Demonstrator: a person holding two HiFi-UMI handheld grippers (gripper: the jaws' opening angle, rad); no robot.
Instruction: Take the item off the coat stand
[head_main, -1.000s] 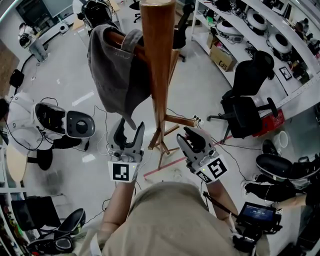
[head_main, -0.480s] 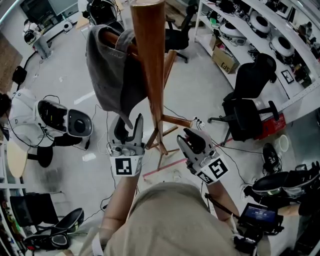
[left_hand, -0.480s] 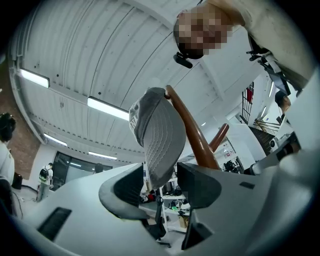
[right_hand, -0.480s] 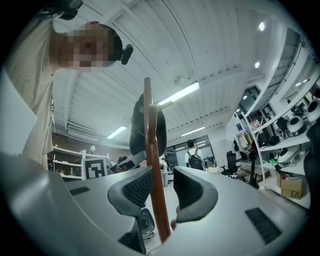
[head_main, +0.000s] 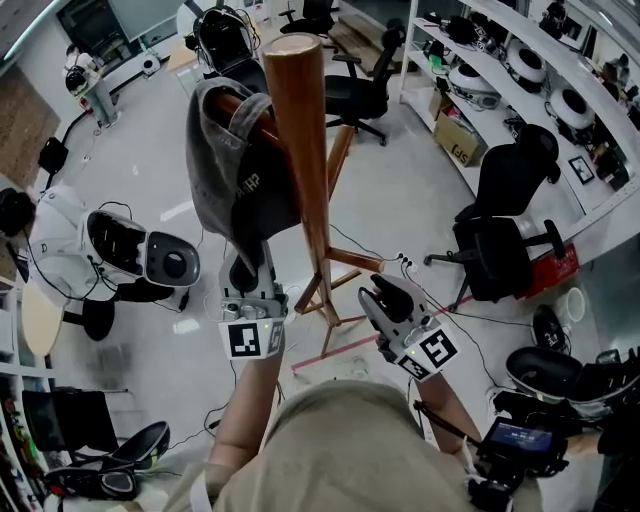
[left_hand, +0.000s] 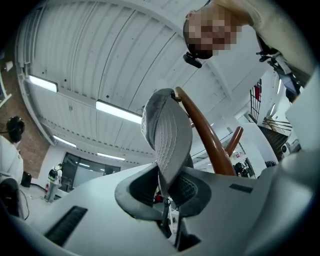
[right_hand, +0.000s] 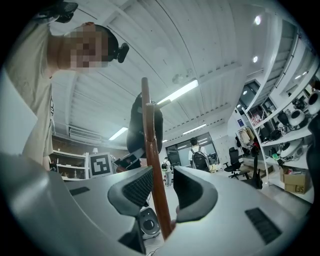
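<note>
The left gripper is pinching the low brim of the grey cap, its fingers having just been closing. The cap is hanging on the coat stand, far left. The right gripper is hovering with fingers apart, the stand's pole showing between them, probably untouched. Next is lifting the cap clear of its peg.
</note>
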